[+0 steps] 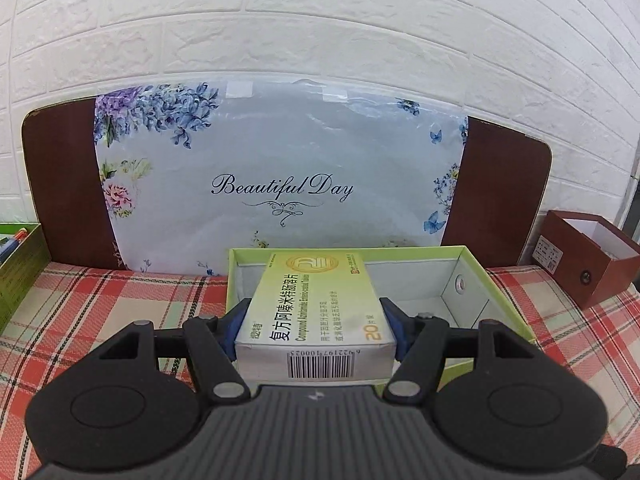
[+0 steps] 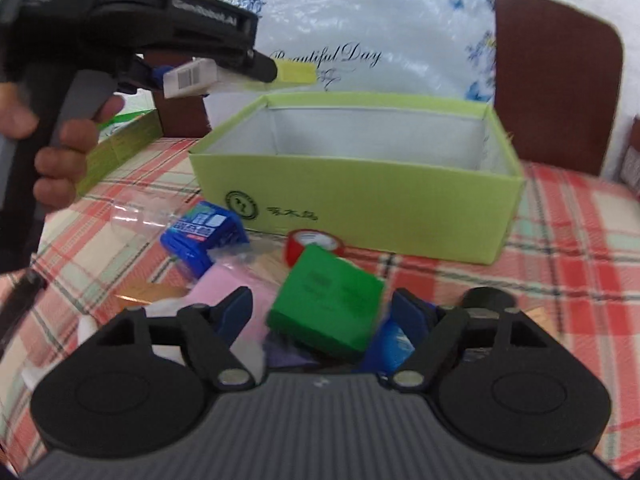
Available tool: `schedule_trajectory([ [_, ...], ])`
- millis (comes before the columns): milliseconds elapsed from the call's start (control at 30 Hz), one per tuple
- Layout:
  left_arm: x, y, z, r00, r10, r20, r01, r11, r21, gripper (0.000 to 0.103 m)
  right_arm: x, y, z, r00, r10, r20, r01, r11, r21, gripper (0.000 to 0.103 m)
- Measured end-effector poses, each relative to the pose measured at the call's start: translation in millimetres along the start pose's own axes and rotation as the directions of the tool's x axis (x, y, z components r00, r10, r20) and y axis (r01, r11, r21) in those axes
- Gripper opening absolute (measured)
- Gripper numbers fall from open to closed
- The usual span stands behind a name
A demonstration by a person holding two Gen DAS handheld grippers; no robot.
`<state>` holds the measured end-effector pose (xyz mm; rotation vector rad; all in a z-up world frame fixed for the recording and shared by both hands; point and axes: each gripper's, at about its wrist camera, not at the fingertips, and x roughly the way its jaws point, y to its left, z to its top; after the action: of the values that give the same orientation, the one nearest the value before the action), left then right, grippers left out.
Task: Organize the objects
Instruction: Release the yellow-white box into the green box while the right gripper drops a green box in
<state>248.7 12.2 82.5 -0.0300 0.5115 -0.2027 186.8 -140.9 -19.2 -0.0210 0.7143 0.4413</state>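
My left gripper (image 1: 315, 322) is shut on a yellow-green medicine box (image 1: 316, 304) with a barcode end, and holds it above the open light-green cardboard box (image 1: 496, 284). The right wrist view shows that gripper (image 2: 224, 74) with the medicine box (image 2: 192, 76) in the air over the green box (image 2: 360, 196). My right gripper (image 2: 322, 312) is open, its fingers either side of a dark green box (image 2: 328, 300) that lies on a pile of items. The inside of the light-green box looks empty.
A blue packet (image 2: 204, 232), a red tape roll (image 2: 314, 244), a pink pad (image 2: 232, 292) and a clear bottle (image 2: 132, 216) lie on the plaid cloth. A green tray (image 1: 20, 264) stands left, a red-brown box (image 1: 588, 260) right. A floral board (image 1: 280, 184) leans at the back.
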Motion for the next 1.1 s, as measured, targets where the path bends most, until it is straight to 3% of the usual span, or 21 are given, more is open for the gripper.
schedule_trajectory([
  [167,-2,2,-1,1.000,0.010,0.014,-0.010,1.000,0.016,0.069,29,-4,5,0.995,0.031,-0.094,-0.033,0.999,-0.021,0.076],
  [367,4,3,-4,1.000,0.011,-0.006,-0.011,1.000,0.019,0.069,35,-34,7,0.992,0.078,-0.097,-0.062,0.985,0.160,0.077],
  [567,4,6,-5,1.000,0.013,-0.009,-0.013,1.000,0.012,0.069,25,-48,4,0.993,0.100,-0.066,-0.081,0.969,0.235,0.039],
  [733,4,6,-7,1.000,0.027,-0.009,-0.027,0.999,0.026,0.069,13,-67,0,0.988,0.150,-0.041,-0.127,0.931,0.342,0.035],
  [833,6,6,-8,1.000,0.023,-0.015,-0.022,0.999,0.024,0.069,7,-67,-1,0.991,0.130,-0.039,-0.110,0.937,0.331,0.034],
  [867,6,6,-8,1.000,0.026,-0.015,-0.026,0.999,0.026,0.069,4,-65,-1,0.992,0.117,-0.037,-0.100,0.945,0.311,0.032],
  [900,6,5,-8,1.000,0.028,-0.014,-0.027,0.999,0.028,0.069,2,-61,0,0.996,0.078,-0.042,-0.063,0.958,0.279,0.023],
  [933,6,5,-8,1.000,0.026,-0.013,-0.026,0.999,0.028,0.069,0,-56,1,0.998,0.042,-0.046,-0.030,0.971,0.237,0.021],
  [1100,7,6,-5,1.000,0.026,-0.005,-0.026,0.999,0.037,0.069,-26,-38,12,0.998,0.018,0.060,-0.026,0.991,0.134,0.018],
])
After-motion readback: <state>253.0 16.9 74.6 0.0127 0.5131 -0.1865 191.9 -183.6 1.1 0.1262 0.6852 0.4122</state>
